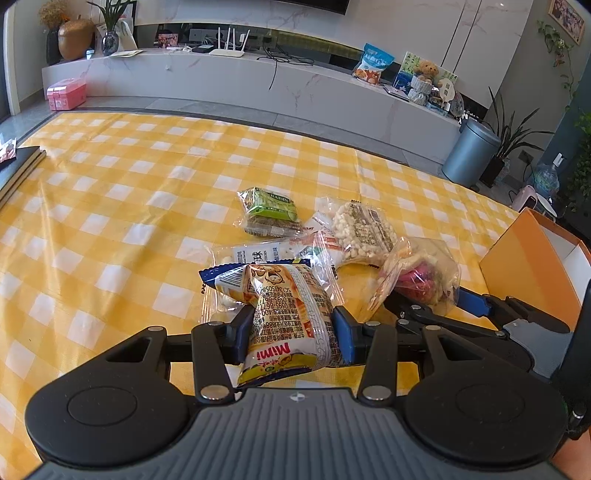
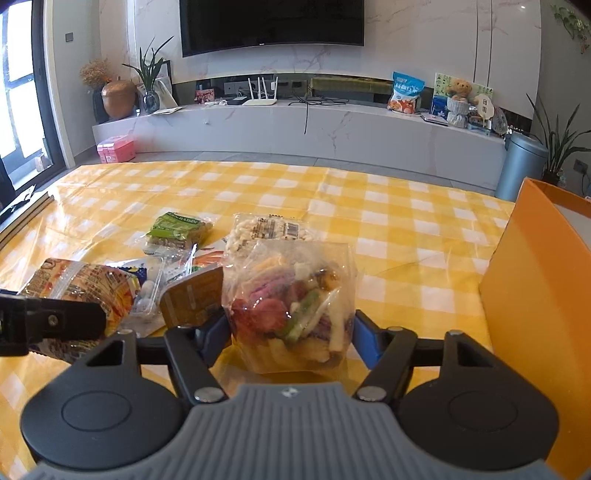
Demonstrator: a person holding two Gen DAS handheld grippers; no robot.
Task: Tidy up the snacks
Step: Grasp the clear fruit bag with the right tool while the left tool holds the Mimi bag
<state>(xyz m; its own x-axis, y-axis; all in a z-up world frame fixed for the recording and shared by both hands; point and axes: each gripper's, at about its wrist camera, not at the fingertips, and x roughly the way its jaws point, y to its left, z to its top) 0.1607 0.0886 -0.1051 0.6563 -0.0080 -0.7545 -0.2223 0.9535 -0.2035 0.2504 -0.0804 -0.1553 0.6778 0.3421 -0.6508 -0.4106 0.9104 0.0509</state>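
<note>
The left gripper (image 1: 293,326) has its blue fingers (image 1: 343,338) closed against both sides of the Mimi snack packet (image 1: 286,317), which stands between them with its printed name upside down at the near end. The right gripper (image 2: 291,332) sits just beside it at 3 o'clock, its fingers (image 2: 364,341) clamped on the clear bag of mixed dried fruit and vegetable chips (image 2: 291,302); that bag stands upright with its base on the bench (image 1: 110,206), which is covered in a yellow and white check cloth. Directly beyond the Mimi packet, at 12 o'clock from the left gripper, a clear packet of white round sweets (image 1: 273,254) lies flat, with a blue-edged wrapper (image 1: 218,275) touching its near left corner. Farther out at 1 o'clock lies the clear packet of pale puffed pieces (image 1: 364,232), and at 12 o'clock, farthest of the group, the green raisin packet (image 1: 271,212). An orange box (image 2: 535,295) with a white interior stands open at 3 o'clock, near the right gripper. A dark flat board (image 1: 18,166) rests at the bench's left edge, at 10 o'clock. Beyond the bench, a white marble media shelf (image 2: 332,125) runs along the wall beneath a television (image 2: 271,24), with a grey bin (image 2: 524,166) at its right end.
</note>
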